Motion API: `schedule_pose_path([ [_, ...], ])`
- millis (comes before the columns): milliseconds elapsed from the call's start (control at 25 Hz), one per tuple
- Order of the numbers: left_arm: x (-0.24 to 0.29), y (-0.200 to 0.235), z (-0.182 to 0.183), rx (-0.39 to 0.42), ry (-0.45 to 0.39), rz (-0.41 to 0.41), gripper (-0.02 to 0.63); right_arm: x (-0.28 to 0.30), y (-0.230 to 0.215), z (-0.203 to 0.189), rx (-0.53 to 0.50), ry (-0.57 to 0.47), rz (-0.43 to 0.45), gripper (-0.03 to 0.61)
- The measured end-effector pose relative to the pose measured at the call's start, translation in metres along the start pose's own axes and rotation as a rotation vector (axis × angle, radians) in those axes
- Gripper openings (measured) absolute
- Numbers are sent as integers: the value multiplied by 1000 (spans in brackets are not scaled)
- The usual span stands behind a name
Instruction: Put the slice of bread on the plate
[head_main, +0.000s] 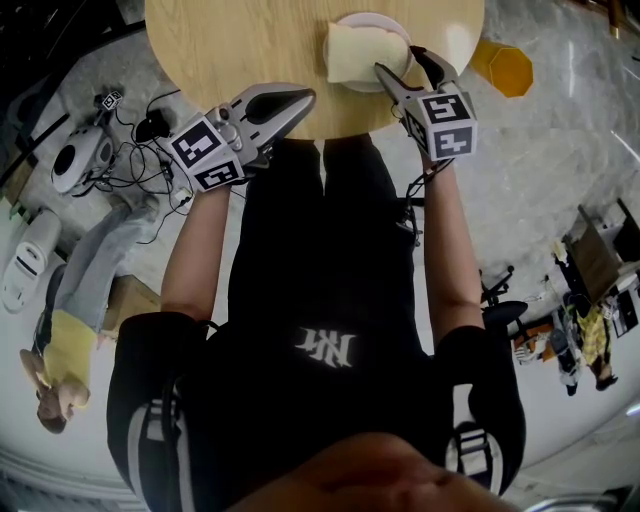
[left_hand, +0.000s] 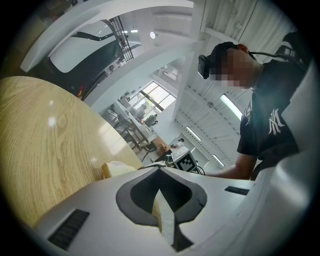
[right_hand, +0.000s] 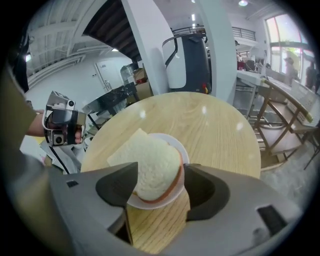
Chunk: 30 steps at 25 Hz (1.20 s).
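A slice of white bread (head_main: 350, 50) lies on a small white plate (head_main: 392, 28) at the near side of the round wooden table (head_main: 240, 40). One corner of the slice overhangs the plate's rim. My right gripper (head_main: 397, 60) is open at the plate's near edge. In the right gripper view its jaws stand on either side of the bread (right_hand: 152, 167), apart from it, with the plate (right_hand: 183, 151) beneath. My left gripper (head_main: 300, 98) is shut and empty over the table's near edge, left of the plate. From the left gripper (left_hand: 160, 170) view, a bit of the bread (left_hand: 116, 169) shows past the jaws.
The table's edge runs just under both grippers. On the floor lie an orange hexagonal object (head_main: 510, 70) at the right and cables with white devices (head_main: 80, 155) at the left. A person (head_main: 70, 330) is on the floor at the left. Chairs (right_hand: 280, 120) stand beyond the table.
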<state>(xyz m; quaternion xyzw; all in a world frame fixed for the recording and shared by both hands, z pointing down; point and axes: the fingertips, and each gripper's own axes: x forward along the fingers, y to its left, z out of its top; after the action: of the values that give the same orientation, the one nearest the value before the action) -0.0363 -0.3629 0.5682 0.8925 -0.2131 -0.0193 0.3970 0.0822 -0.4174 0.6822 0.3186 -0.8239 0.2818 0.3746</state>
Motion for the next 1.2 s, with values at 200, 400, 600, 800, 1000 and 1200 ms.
schedule_pose_path([
  [200, -5, 0, 1, -5, -13, 4, 6, -10, 8, 12, -16, -61, 16, 296],
  [400, -10, -2, 15, 24, -32, 6, 6, -28, 19, 36, -31, -145, 49, 296],
  [600, -11, -12, 50, 106, -69, -5, 6, -53, 35, 80, -79, -250, 128, 256],
  [800, -14, -48, 92, 199, -122, -33, 6, -107, 61, 122, -151, -374, 229, 149],
  [1000, -17, -91, 130, 293, -172, -43, 6, -155, 81, 145, -167, -490, 301, 106],
  [1200, -20, -118, 156, 355, -207, -40, 5, -192, 93, 164, -181, -594, 364, 28],
])
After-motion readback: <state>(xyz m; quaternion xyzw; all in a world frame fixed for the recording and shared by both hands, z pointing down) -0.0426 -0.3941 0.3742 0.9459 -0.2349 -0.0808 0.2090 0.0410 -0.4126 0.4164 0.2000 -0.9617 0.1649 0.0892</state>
